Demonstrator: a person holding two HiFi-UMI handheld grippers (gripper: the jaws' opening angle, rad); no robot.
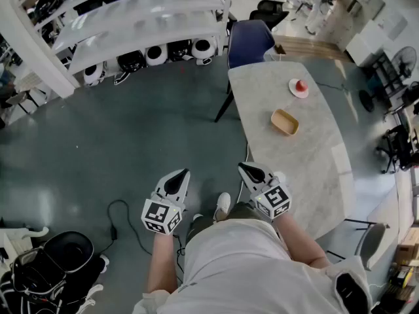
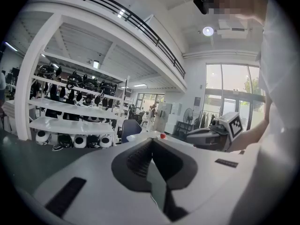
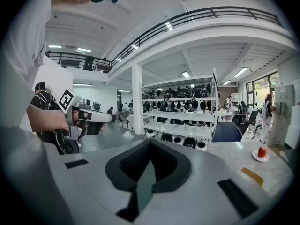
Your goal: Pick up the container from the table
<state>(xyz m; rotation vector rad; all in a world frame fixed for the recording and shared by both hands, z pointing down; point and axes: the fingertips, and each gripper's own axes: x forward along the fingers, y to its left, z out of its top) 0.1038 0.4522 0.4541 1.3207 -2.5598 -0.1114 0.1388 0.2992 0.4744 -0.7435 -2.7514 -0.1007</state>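
While the person in a white shirt [image 1: 245, 267] stands at the near end of the table [image 1: 308, 156], both grippers are held out in front of the body, side by side and apart from each other. The left gripper [image 1: 177, 180] is over the grey floor [image 1: 131, 142], and its two jaws are pressed together with nothing between them. The right gripper [image 1: 250, 171] shows against the near edge of the table; its jaws are also fully together and empty. Each gripper carries its cube with square markers near the hand. To the left of the person, on the floor, there is a black bag [image 1: 62, 260] and a thin black cable [image 1: 121, 221]. Further on the table, well apart from both grippers, lies the container [image 1: 285, 122], a shallow tan tray, and no gripper touches it. Just behind it is a small white plate [image 1: 298, 87] with a red object on it. At the far end of the table stands a blue chair [image 1: 249, 42], and to the left of it are white shelves [image 1: 141, 25] with round black and white things under them.
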